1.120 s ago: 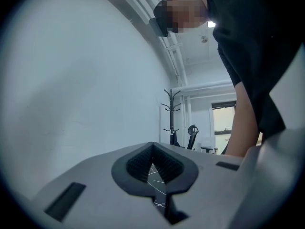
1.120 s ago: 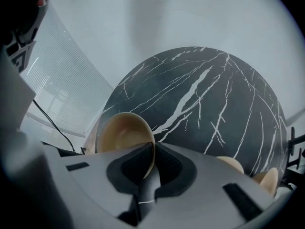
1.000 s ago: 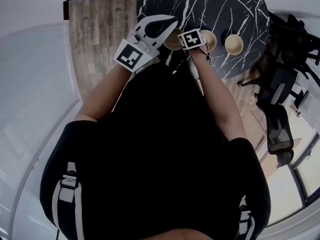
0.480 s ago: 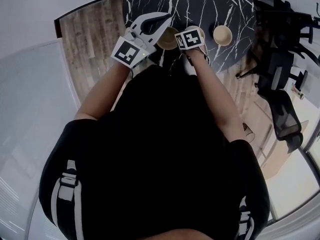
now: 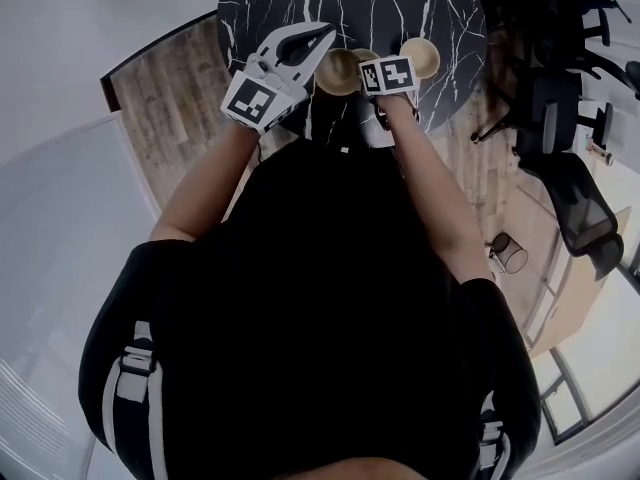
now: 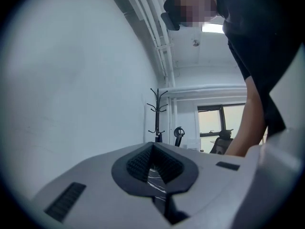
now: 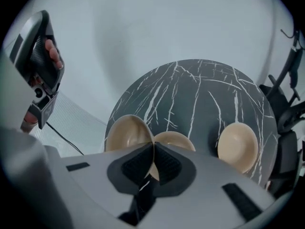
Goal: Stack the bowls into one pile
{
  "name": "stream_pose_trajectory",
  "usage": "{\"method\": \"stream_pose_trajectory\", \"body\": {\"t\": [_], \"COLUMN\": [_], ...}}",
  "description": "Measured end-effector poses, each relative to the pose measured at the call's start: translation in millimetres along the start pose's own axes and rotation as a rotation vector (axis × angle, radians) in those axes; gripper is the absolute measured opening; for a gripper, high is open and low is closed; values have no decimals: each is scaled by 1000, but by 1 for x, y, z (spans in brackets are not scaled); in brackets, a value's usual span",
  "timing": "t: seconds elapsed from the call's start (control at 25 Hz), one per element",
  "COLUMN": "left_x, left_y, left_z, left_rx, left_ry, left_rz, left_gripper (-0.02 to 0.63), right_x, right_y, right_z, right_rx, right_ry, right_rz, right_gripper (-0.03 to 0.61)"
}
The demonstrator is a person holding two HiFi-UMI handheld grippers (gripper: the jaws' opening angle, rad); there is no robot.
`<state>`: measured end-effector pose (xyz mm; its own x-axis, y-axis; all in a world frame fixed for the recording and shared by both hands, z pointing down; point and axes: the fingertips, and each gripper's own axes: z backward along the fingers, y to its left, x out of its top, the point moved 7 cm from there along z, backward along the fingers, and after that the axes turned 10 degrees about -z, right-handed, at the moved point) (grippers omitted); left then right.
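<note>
One bowl (image 7: 125,133) is being gripped in the right gripper (image 7: 153,144) jaws; two other bowls (image 7: 237,147) are lying unstacked; left gripper (image 6: 153,144) jaws closed, empty.

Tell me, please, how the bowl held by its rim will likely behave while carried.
Probably stiff: the bowl, pinched at one edge by the right gripper, shows no sag. Likely light, since that thin rim grip alone carries it. Its smooth surface could let it swivel or slip.
</note>
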<state>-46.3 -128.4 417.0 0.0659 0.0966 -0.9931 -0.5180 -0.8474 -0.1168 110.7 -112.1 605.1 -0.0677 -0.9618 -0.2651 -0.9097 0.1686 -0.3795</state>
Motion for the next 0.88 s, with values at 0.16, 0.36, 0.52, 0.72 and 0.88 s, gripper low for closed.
{"method": "stream_pose_trajectory", "body": {"t": [0.16,0.36,0.52,0.72,0.88], "left_x": [0,0,1,3,3], "left_y": [-4,-11,-15,-17,-19], "left_z": [-17,-33,-44,-52,-52], "left_rx": [-23,-45,-42,-22,-17], "left_ry": [2,3,10,25,34], "left_rz": [-14,-27,-36,-42,-53], "left_gripper": [5,5,5,5,5], "right_x": [1,-3,-7,-11,-15], "right_y": [-25,-46,-62,-73,-78], "right_z": [8,12,6,-6,-17], "right_rx": [-9,-29,-35,-33,-32], "right_ry": [-30,-39,-28,-3,18], "right_rz": [-73,-114,-139,-152,-152], "right_gripper": [12,12,12,12,12]}}
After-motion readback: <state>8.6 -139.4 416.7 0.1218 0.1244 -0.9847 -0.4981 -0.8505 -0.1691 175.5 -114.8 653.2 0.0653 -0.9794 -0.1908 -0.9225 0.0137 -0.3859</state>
